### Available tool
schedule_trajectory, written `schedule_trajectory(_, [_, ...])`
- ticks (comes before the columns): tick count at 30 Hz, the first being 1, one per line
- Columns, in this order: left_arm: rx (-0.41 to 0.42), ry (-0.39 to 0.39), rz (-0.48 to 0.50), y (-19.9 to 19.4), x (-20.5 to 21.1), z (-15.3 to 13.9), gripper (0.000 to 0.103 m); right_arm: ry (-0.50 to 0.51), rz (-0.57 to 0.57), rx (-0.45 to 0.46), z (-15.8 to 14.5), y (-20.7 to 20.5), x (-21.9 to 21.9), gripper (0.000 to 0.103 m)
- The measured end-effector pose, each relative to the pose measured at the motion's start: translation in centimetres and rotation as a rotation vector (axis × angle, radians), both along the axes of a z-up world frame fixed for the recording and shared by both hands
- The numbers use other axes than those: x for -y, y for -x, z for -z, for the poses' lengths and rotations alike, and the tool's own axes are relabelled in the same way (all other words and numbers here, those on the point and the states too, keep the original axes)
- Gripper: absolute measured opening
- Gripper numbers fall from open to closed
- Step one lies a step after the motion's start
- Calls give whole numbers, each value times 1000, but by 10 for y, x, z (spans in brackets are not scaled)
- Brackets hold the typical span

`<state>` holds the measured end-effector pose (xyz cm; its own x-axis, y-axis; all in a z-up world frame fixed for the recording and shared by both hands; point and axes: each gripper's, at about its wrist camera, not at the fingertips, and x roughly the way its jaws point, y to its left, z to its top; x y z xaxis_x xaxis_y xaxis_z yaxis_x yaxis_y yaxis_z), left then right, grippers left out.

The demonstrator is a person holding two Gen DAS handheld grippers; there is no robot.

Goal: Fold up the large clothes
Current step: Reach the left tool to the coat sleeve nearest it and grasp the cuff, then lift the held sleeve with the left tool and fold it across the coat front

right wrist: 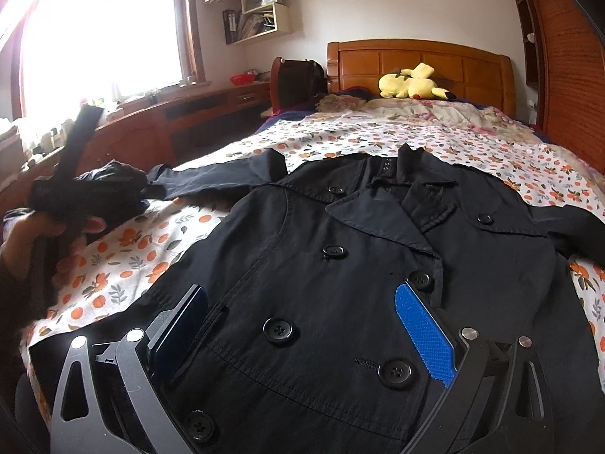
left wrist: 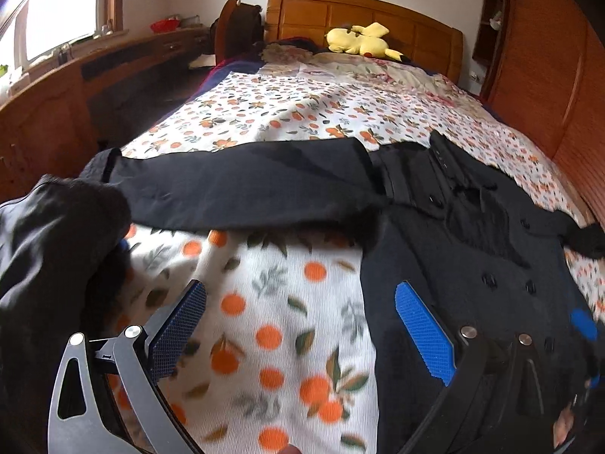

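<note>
While the black coat [right wrist: 340, 265] is lying face up across the bed [right wrist: 472, 143], filling the middle and lower part of the right wrist frame, the right tongs [right wrist: 302, 325] are hovering wide open over its buttoned front, gripping nothing. The coat's collar is pointing toward the headboard [right wrist: 416, 60] at the upper centre, where a yellow plush toy [right wrist: 412, 83] is resting. One sleeve [right wrist: 219, 178] is stretching out to the left of the frame across the orange-patterned bedspread [left wrist: 283, 302].

In the left wrist frame, the left tongs [left wrist: 298, 325] are also standing wide open and empty, with one blue pad [left wrist: 423, 333] over the coat's edge at the lower right and the other over the bedspread at the lower left. The sleeve is running as a dark band across the middle of that frame. A bunch of dark fabric [left wrist: 49, 246] is filling the left edge; I cannot tell whether it is part of the coat. In the right wrist frame a hand [right wrist: 34, 234] is showing at the left edge.
</note>
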<state>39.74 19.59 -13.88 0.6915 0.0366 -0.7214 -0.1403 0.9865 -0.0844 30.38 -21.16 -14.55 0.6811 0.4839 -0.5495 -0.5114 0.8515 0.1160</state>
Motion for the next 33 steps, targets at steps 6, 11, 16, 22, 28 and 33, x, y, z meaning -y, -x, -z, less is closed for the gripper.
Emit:
schedule_trajectory(6, [-24, 70, -34, -43, -14, 9, 87, -1, 0, -2, 0, -1, 0, 96])
schedule_trajectory(11, [-57, 106, -113, -70, -32, 22, 78, -6, 1, -5, 0, -1, 1, 96])
schedule_trajectory(16, [-107, 179, -184, -84, -55, 40, 69, -9, 1, -6, -1, -1, 1, 96])
schedule_trajectory(22, [-138, 222, -229, -99, -71, 52, 59, -17, 2, -7, -1, -1, 2, 96])
schedule_trajectory(28, [-149, 180, -245, -108, -65, 51, 10, -16, 2, -5, -1, 0, 2, 96])
schedule_trajectory(33, [-102, 107, -209, -106, -47, 27, 1, -10, 8, 8, -5, 1, 4, 96])
